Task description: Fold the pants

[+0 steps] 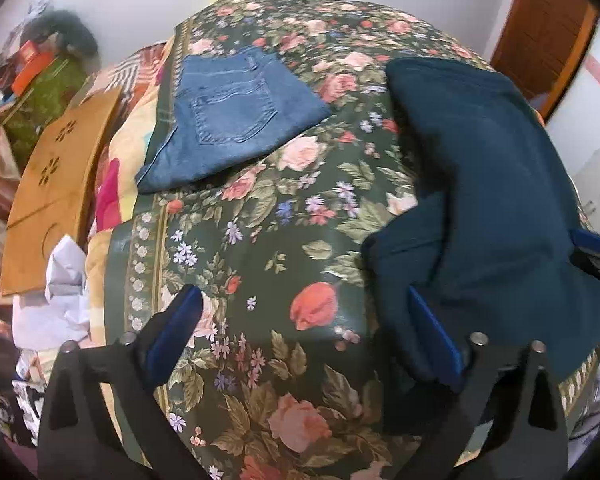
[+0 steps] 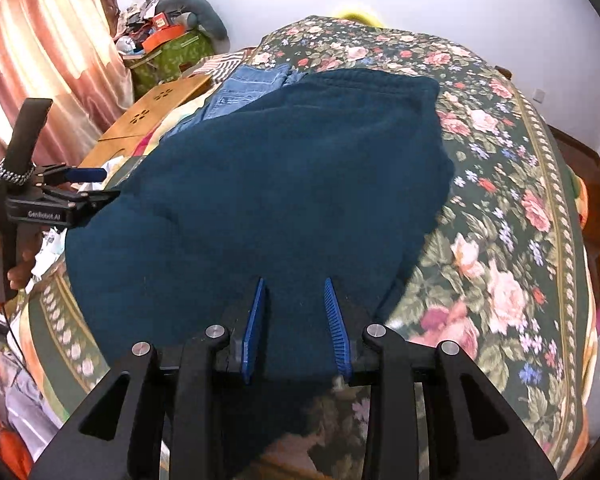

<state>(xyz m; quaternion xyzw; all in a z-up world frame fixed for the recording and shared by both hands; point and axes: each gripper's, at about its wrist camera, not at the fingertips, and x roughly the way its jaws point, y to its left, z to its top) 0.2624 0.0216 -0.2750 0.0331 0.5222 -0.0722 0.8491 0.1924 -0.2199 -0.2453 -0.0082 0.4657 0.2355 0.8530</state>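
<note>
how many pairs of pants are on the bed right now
2. The dark teal pants lie spread on the floral bedspread, nearest the grippers. The folded blue jeans lie beyond them, near the bed's far left edge. More could be hidden in the clutter beside the bed.

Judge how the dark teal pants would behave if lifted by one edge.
The dark teal pants look like thick, soft fleece lying in rounded folds, so they would probably droop and drag rather than hold shape. Their bulk on the floral bedspread suggests moderate weight. The fuzzy surface likely grips well, not slippery.
</note>
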